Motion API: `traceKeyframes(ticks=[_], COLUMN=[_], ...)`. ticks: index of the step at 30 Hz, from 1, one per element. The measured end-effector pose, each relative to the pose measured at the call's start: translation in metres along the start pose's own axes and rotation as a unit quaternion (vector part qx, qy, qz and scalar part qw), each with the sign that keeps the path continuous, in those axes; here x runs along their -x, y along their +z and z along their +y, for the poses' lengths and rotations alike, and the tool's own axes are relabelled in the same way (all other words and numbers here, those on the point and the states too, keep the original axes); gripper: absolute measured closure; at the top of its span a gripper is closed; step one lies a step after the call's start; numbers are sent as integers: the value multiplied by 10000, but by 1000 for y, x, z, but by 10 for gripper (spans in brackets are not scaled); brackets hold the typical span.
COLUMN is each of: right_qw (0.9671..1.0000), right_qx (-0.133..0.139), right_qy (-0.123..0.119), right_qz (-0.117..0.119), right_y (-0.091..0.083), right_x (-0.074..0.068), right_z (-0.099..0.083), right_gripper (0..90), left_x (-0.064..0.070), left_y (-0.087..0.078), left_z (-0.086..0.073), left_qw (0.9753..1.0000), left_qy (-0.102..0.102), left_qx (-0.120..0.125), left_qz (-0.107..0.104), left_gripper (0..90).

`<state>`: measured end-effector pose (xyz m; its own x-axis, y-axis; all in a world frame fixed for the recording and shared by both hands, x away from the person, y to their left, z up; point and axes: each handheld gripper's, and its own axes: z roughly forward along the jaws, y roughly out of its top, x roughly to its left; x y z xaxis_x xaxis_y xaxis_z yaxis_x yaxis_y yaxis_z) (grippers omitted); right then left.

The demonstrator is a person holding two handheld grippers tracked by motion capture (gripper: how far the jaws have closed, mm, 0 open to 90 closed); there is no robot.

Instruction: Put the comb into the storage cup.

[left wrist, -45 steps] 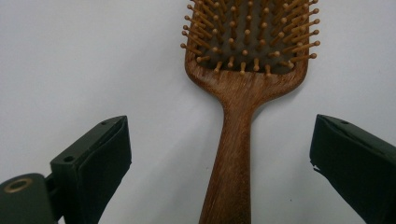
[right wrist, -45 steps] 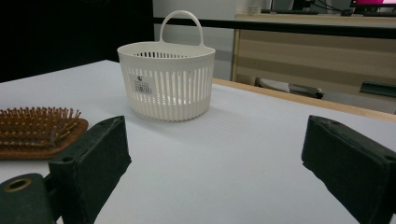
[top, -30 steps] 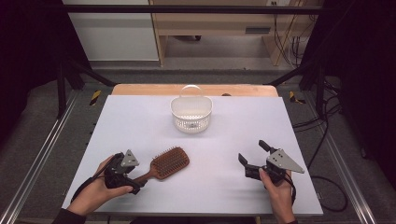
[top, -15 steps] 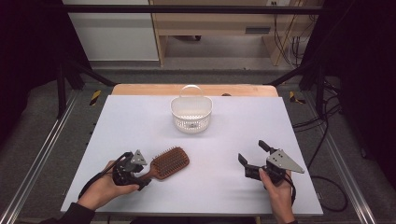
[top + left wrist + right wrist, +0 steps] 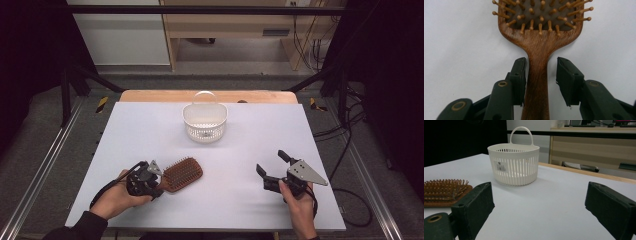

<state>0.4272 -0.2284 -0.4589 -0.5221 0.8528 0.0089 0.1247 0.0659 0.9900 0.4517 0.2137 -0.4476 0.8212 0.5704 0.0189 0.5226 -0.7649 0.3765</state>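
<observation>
Left side of the white table point(image 5: 150, 125): the left gripper point(image 5: 150, 176) is lying low near the front edge, held by the person's left hand point(image 5: 117, 197). Its jaws are standing narrow on either side of the handle of the wooden paddle hairbrush point(image 5: 182, 173). In the left gripper view, one jaw is touching the handle of the hairbrush point(image 5: 537, 45), while the other is standing just clear of it, with a thin strip of table showing between; the grip is not yet closed. The brush is lying flat, bristles up, head pointing away from the gripper and toward the table's middle. Open tabletop is lying behind the brush and to its left, out to the left edge.

Centre: a white slotted basket point(image 5: 204, 121) with an upright loop handle is standing near the far edge, well apart from the brush. Bare table is running between them.

Right side: the right gripper point(image 5: 274, 169) is hovering near the front edge in the person's right hand point(image 5: 299, 207), jaws spread wide and holding nothing. The right gripper view is looking between them at the basket point(image 5: 513, 164), with clear surface ahead and the brush head point(image 5: 445, 191) off to one side.
</observation>
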Motion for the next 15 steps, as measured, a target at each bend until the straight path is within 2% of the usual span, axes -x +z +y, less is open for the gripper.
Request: traceKeyframes(ticks=[7, 10, 15], right_qw=[10000, 10000, 10000], right_qx=[-17, -20, -26], right_qy=[8, 8, 20], right_qz=[5, 10, 16], right_y=[1, 1, 0], right_x=[0, 0, 0], right_z=[0, 0, 0], right_gripper=[83, 83, 83], left_x=[1, 1, 2], left_y=[0, 1, 2], left_z=[-2, 0, 3], left_qw=[10000, 10000, 10000], left_qy=[28, -29, -14], left_qx=[-25, -5, -62], left_qz=[-67, -35, 26], left_gripper=[674, 677, 692])
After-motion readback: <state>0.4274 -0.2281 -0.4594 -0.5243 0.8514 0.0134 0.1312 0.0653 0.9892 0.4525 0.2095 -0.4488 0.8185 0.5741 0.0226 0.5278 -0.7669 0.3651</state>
